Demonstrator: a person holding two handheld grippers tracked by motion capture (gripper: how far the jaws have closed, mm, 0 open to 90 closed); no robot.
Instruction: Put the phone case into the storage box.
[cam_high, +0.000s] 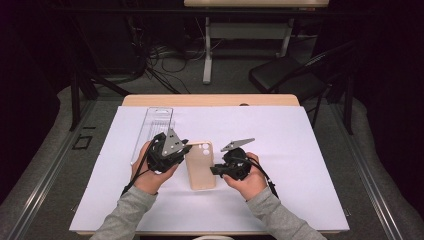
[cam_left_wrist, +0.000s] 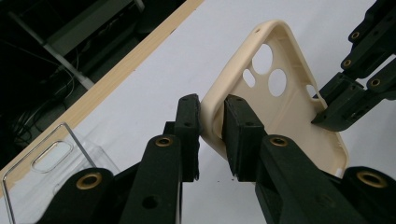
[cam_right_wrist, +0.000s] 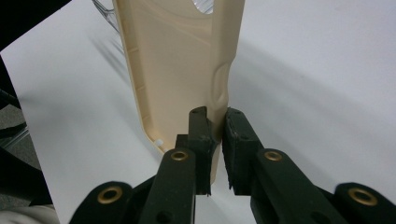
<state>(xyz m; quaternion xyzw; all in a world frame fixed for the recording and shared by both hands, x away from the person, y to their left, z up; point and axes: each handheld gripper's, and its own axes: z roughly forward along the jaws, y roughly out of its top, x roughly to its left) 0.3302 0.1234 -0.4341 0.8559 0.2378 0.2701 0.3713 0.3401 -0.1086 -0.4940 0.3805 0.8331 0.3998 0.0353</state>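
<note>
- The left tongs (cam_left_wrist: 211, 122) pinch the long side wall of the beige phone case (cam_left_wrist: 285, 112) between their black jaws, one jaw outside the wall and one inside the shell.
- The right tongs (cam_right_wrist: 218, 135) clamp the opposite side wall of the same case, their jaws drawn nearly together on the thin rim (the wall bulges slightly just above the grip).
- In the high view the left tongs (cam_high: 186, 148) and the right tongs (cam_high: 214, 170) meet the case (cam_high: 200, 167) from either side, each held in one of the person's hands, with grey sleeves coming in from the bottom edge.
- The case sits near the middle of the white sheet (cam_high: 280, 150) covering the surface, open side up, with the camera cut-outs at its far end.
- A clear plastic package (cam_high: 152, 130) lies flat on the sheet just beyond the left tongs, long side running away from the person.
- Past the surface's wooden edge, a black chair (cam_high: 287, 77) stands on the floor.
</note>
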